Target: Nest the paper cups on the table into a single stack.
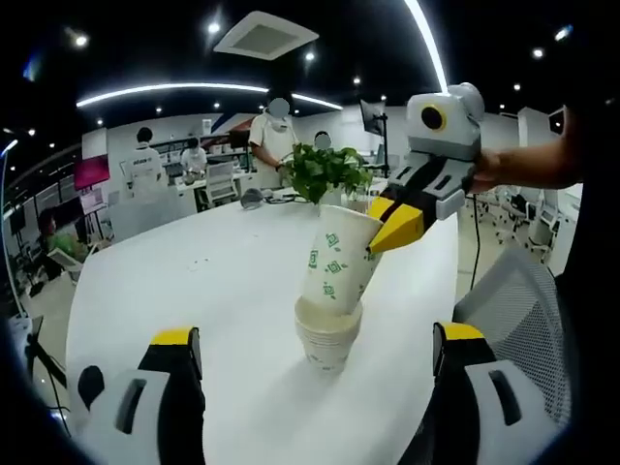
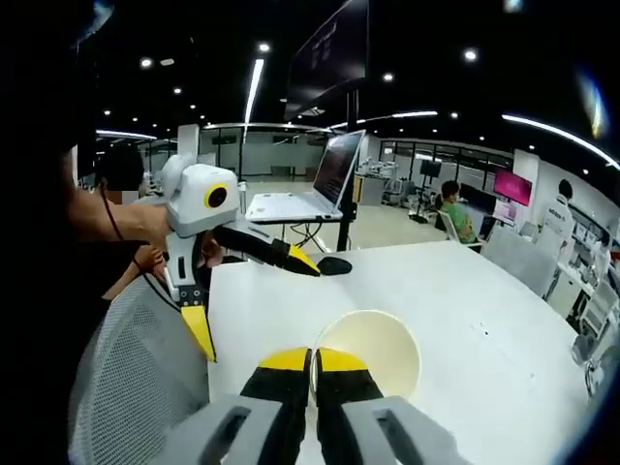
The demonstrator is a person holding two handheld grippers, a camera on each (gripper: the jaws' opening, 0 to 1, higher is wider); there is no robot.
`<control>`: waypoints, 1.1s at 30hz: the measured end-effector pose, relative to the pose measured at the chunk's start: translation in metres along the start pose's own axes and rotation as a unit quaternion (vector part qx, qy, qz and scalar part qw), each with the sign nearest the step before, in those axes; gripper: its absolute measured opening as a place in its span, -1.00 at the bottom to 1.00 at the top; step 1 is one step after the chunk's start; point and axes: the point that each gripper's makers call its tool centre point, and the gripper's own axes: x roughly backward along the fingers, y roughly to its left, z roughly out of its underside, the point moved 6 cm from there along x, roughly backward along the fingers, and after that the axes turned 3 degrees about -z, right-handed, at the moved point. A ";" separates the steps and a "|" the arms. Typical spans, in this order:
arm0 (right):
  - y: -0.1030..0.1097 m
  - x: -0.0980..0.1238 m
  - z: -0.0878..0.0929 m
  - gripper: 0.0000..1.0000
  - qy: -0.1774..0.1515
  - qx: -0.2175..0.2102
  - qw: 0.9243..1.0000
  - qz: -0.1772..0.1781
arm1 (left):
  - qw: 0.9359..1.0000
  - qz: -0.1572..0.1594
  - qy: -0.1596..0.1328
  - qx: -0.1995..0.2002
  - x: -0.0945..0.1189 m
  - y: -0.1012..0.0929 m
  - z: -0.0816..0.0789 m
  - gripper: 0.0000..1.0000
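Right gripper pinches cup rim over stack | left gripper wide | white table (office)

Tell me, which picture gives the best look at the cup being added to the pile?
The left gripper view. There the patterned cup shows full height, tilted, its base entering the stack, the right gripper pinching its rim. The right gripper view looks down into that cup, showing just its rim and inside.
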 end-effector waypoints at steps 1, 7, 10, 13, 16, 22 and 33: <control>0.000 0.000 0.000 -1.00 0.002 0.001 1.000 0.001 | 1.000 0.000 0.000 0.000 0.000 0.000 0.000 0.98; -0.002 -0.010 0.010 -1.00 0.041 0.013 0.999 0.002 | 1.000 0.003 0.006 -0.003 0.001 -0.003 0.003 0.98; -0.004 -0.014 0.012 -1.00 0.048 0.012 0.999 0.000 | 1.000 0.002 0.011 -0.004 0.001 -0.004 0.005 0.97; -0.006 -0.018 0.015 -1.00 0.055 0.011 0.998 -0.003 | 1.000 0.001 0.014 -0.005 0.001 -0.004 0.008 0.97; -0.007 -0.022 0.017 -1.00 0.063 0.010 0.998 -0.008 | 1.000 0.002 0.019 -0.008 0.001 -0.006 0.011 0.96; -0.005 -0.034 0.024 -1.00 0.080 0.014 0.996 -0.020 | 0.999 0.005 0.031 -0.014 -0.002 -0.010 0.018 0.94; -0.007 -0.050 0.033 -0.98 0.080 -0.031 0.996 -0.038 | 0.998 0.013 0.048 -0.024 -0.006 -0.013 0.028 0.91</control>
